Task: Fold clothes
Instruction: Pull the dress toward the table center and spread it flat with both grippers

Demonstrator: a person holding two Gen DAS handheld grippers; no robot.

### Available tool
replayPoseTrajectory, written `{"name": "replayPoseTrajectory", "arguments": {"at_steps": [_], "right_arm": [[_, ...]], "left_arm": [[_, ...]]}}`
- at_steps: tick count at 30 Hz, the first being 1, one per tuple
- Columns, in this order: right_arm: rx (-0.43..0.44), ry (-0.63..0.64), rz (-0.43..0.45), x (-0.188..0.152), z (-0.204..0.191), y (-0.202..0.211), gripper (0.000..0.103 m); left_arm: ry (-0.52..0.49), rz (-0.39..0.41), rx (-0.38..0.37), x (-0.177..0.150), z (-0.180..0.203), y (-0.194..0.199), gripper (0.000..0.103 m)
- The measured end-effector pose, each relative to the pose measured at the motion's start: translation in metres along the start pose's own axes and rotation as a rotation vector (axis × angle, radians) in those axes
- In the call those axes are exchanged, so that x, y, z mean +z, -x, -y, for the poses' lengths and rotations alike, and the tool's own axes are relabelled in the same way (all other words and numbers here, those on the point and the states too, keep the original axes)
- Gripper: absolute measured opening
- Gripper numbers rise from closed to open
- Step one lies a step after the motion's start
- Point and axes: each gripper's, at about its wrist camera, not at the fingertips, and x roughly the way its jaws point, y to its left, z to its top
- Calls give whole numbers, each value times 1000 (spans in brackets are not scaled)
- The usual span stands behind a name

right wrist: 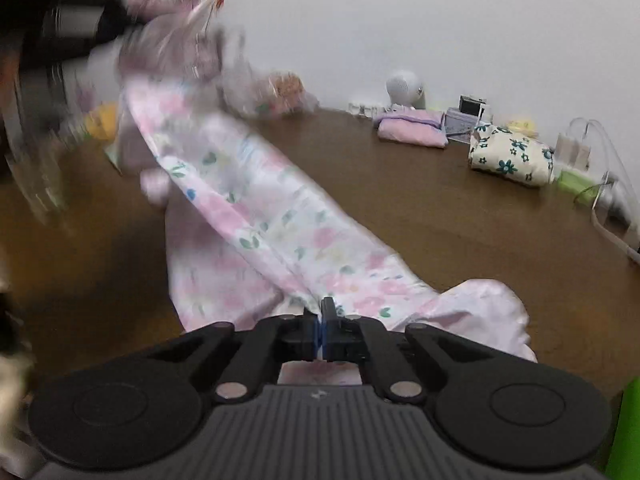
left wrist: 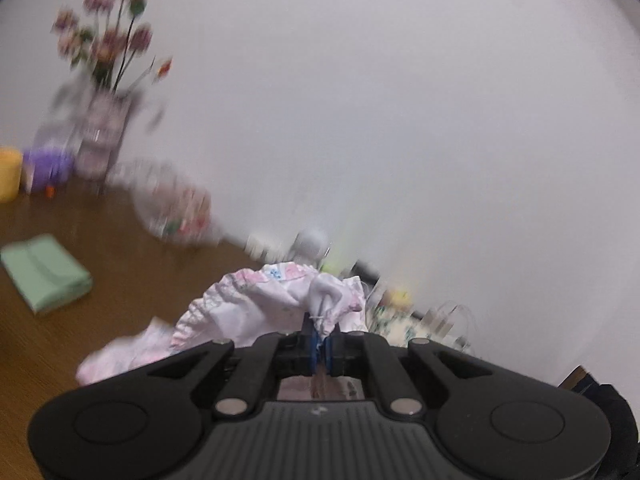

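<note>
The left gripper (left wrist: 321, 334) has its jaws pressed together on a bunched, ruffled edge of the pink floral garment (left wrist: 256, 300), which rises at twelve o'clock from the fingertips. The right gripper (right wrist: 321, 320) is likewise clamped tight on a fold of the same cloth (right wrist: 256, 216); from there the fabric stretches taut toward eleven o'clock, lifted off the brown table (right wrist: 440, 216), with its far end blurred near the dark shape of the other tool. Loose cloth lies on the wood at three o'clock of the right jaws. Farther out, a folded green cloth (left wrist: 44, 274) sits at ten o'clock in the left view. At one o'clock in the right view lie a folded pink pile (right wrist: 412, 128) and a cream flowered bundle (right wrist: 512, 154). A blurred vase of flowers (left wrist: 106, 92) stands by the white wall.
</note>
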Motion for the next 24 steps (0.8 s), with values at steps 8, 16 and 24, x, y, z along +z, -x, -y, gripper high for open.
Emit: {"name": "replayPoseTrajectory", "arguments": {"at_steps": [8, 16, 24], "right_arm": [[-22, 122, 144, 121, 32, 49, 1], [-454, 89, -191, 121, 77, -125, 36], [-203, 54, -88, 44, 36, -15, 68]], "left_arm": [[-66, 63, 69, 40, 9, -36, 9], [-76, -305, 124, 2, -29, -151, 51], [-195, -447, -14, -65, -42, -92, 67]]}}
